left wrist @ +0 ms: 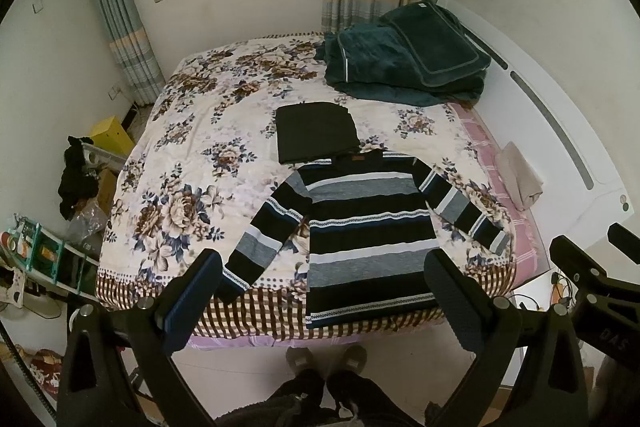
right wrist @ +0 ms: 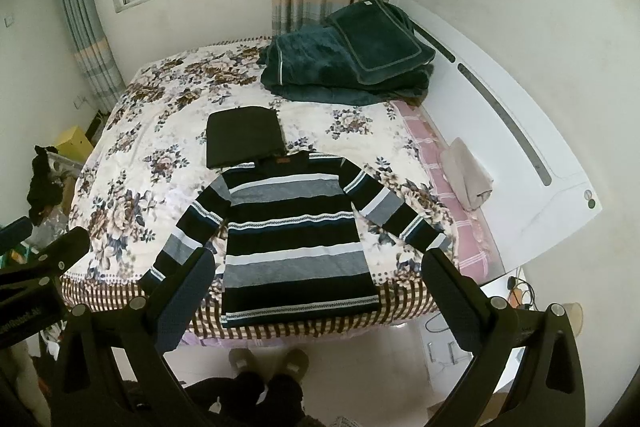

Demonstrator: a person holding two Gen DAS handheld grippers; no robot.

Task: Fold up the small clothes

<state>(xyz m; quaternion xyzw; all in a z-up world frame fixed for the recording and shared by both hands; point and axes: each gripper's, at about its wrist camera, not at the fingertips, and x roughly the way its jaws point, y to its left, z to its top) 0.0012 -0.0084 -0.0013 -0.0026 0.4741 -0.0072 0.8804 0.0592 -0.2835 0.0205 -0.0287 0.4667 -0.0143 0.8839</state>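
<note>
A striped black, grey and white sweater (left wrist: 366, 239) lies flat on the flowered bed (left wrist: 192, 163), both sleeves spread, hem at the near edge. It also shows in the right wrist view (right wrist: 298, 239). A folded black garment (left wrist: 316, 137) lies just behind its collar, also in the right wrist view (right wrist: 244, 139). My left gripper (left wrist: 322, 291) is open and empty, held above the near edge of the bed. My right gripper (right wrist: 316, 291) is open and empty at about the same height; it also shows at the right of the left wrist view (left wrist: 592, 267).
A pile of dark green blankets (left wrist: 404, 59) sits at the bed's far right corner. A beige cloth (left wrist: 520, 175) lies by the white headboard (left wrist: 560, 131). Shelves and clutter (left wrist: 48, 247) stand left of the bed. The person's slippered feet (left wrist: 326, 359) stand at the bed's near edge.
</note>
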